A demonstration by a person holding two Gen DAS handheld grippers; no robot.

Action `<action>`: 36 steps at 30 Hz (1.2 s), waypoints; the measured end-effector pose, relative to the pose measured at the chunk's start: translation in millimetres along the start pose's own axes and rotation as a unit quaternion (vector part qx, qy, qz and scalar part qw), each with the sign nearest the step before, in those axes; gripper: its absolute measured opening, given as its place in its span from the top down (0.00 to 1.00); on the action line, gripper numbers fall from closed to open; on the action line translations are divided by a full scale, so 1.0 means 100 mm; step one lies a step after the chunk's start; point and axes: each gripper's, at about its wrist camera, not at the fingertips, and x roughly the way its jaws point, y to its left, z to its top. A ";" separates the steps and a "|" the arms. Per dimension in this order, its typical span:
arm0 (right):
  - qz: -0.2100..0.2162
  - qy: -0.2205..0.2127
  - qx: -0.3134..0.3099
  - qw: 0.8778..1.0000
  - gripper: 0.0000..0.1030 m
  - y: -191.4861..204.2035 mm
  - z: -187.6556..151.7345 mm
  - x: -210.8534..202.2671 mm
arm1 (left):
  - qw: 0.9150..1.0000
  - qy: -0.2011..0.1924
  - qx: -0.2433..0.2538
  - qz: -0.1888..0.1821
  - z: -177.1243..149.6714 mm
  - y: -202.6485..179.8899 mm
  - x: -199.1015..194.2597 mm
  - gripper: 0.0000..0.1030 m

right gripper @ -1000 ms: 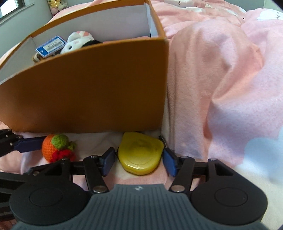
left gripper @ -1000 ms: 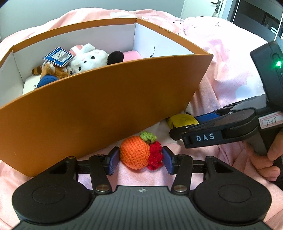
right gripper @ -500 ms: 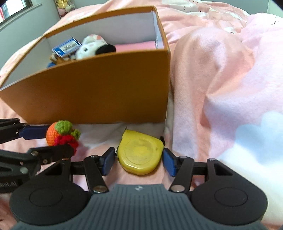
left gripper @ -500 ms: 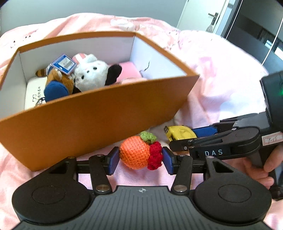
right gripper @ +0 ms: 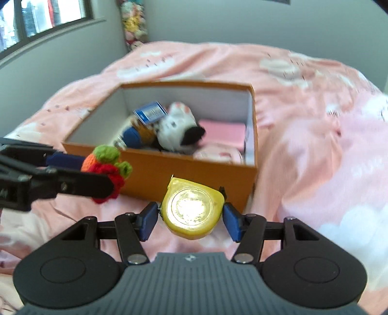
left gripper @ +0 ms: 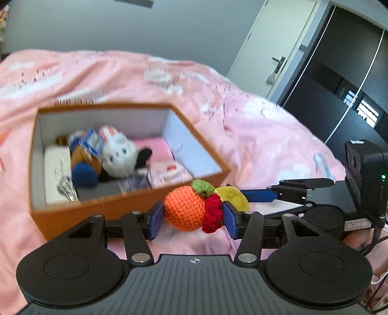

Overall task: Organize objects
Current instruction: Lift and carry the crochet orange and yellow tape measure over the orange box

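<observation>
My left gripper [left gripper: 191, 219] is shut on a crocheted orange toy [left gripper: 185, 210] with a green leaf and red berries, held in the air before the near wall of the orange box [left gripper: 126, 208]. My right gripper [right gripper: 190, 219] is shut on a yellow tape measure [right gripper: 192, 209], also held up before the box [right gripper: 194, 174]. In the right wrist view the left gripper [right gripper: 72, 174] with the orange toy [right gripper: 106, 164] is at the left. The box holds a white plush [left gripper: 120, 155], a brown plush with a blue tag [left gripper: 91, 150] and pink items [left gripper: 155, 150].
The box sits on a bed with a pink quilt [left gripper: 254, 126]. The right gripper's body [left gripper: 339, 201] is close to the right of my left gripper. A door and dark wardrobe [left gripper: 339, 60] stand behind; a window [right gripper: 36, 19] is at the far left.
Both grippers have risen with their objects from the quilt to above the height of the box's rim, so the box's inside now shows from above. Both stay shut.
</observation>
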 end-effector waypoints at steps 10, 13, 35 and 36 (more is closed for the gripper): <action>0.001 -0.035 -0.087 0.996 0.41 0.00 0.65 0.01 | 0.999 -0.012 0.034 0.037 0.58 0.25 0.05 0.43; -0.014 -0.026 -0.109 0.994 0.41 -0.05 0.87 0.24 | 0.998 -0.007 0.040 0.044 0.80 0.37 0.22 0.43; -0.064 0.090 -0.130 0.985 0.41 -0.24 1.56 2.06 | 0.998 0.051 0.005 0.048 1.30 1.14 1.25 0.43; -0.069 0.089 -0.136 0.984 0.41 -0.23 1.56 2.08 | 0.998 0.051 0.003 0.046 1.31 1.15 1.27 0.43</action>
